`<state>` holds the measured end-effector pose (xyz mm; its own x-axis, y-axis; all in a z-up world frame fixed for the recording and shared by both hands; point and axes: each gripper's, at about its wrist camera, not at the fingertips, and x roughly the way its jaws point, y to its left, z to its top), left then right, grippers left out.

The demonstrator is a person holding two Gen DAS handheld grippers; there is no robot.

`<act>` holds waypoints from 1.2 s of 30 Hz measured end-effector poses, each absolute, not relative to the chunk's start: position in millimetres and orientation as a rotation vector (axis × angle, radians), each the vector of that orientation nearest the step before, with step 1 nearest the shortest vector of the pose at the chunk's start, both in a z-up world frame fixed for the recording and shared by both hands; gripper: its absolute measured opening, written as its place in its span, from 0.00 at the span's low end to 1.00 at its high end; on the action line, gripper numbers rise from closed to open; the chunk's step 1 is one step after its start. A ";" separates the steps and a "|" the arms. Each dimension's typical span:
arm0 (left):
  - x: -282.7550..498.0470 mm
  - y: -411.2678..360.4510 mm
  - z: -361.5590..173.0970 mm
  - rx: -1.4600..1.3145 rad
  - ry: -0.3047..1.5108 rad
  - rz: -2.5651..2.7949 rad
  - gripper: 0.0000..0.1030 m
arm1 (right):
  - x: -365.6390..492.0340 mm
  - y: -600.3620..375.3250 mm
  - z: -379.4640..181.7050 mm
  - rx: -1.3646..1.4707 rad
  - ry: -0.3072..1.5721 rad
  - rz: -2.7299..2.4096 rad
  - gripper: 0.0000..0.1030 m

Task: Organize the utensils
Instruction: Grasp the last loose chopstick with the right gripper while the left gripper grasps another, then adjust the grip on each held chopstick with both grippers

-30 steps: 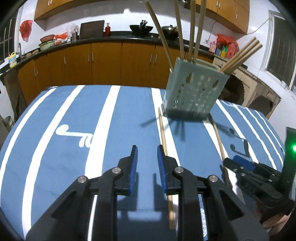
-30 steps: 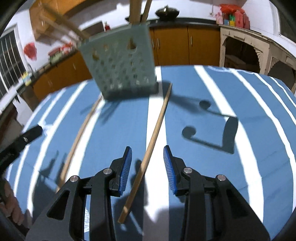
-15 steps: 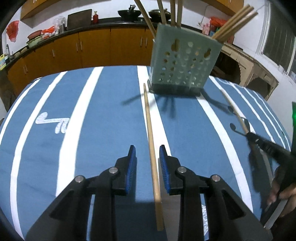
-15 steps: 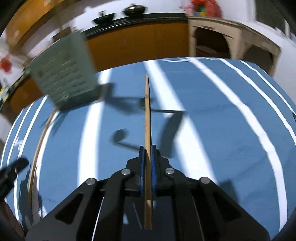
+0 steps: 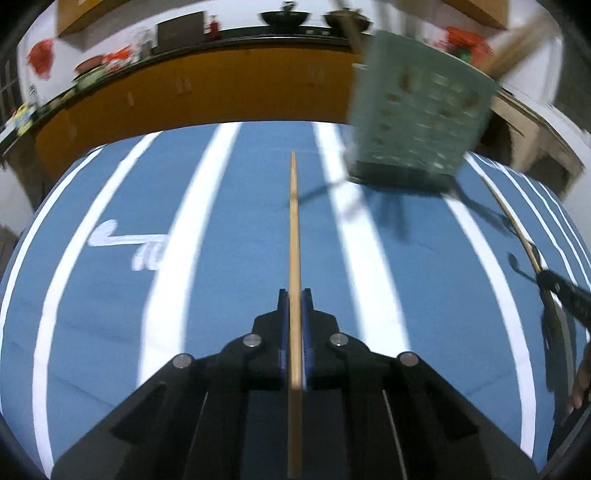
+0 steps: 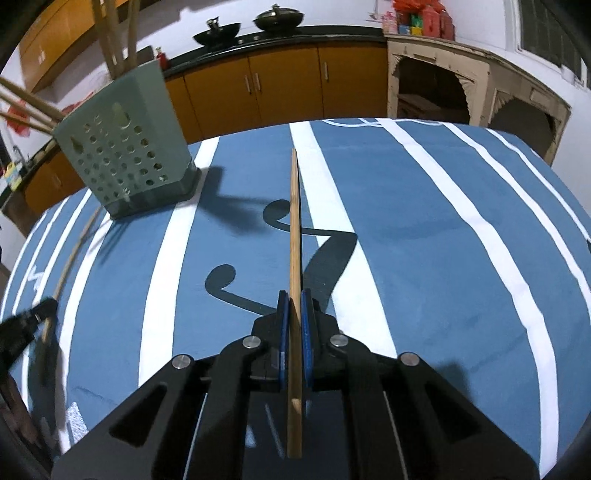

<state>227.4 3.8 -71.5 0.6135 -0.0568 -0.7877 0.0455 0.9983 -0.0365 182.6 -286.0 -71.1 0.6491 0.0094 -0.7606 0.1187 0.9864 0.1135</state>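
My left gripper (image 5: pixel 294 295) is shut on a wooden chopstick (image 5: pixel 293 229) that points straight ahead over the blue striped tablecloth. My right gripper (image 6: pixel 294 295) is shut on a second wooden chopstick (image 6: pixel 294 221), also pointing ahead. The pale green perforated utensil holder (image 5: pixel 417 118) stands at the far right in the left wrist view, with several chopsticks in it. It shows at the far left in the right wrist view (image 6: pixel 125 155). Each gripper shows at the other view's edge, holding its stick: the right one (image 5: pixel 565 295), the left one (image 6: pixel 26 325).
The table (image 6: pixel 443 229) has a blue cloth with white stripes and dark note shapes. Orange kitchen cabinets (image 6: pixel 280 85) and a counter with pans (image 6: pixel 277 18) stand behind it. A wooden shelf unit (image 6: pixel 443 85) stands at the back right.
My left gripper has shut on the chopstick that lay between its fingers and lifted it. My right gripper shut on its chopstick earlier and still holds it raised.
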 end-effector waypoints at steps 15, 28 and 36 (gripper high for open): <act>228.7 15.4 -72.5 -0.025 0.899 -0.066 0.15 | 182.8 -283.7 -71.9 0.136 0.857 -0.069 0.08; 228.7 15.6 -72.1 -0.034 0.898 -0.062 0.15 | 182.7 -282.9 -71.9 0.131 0.858 -0.072 0.08; 228.7 15.0 -72.2 -0.028 0.898 -0.059 0.15 | 183.0 -282.6 -72.0 0.134 0.858 -0.070 0.08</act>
<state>228.7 15.0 -72.2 0.6214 -0.0633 -0.7809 0.0400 0.9980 -0.0491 183.0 -282.6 -72.0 0.6521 -0.0079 -0.7581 0.1159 0.9892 0.0893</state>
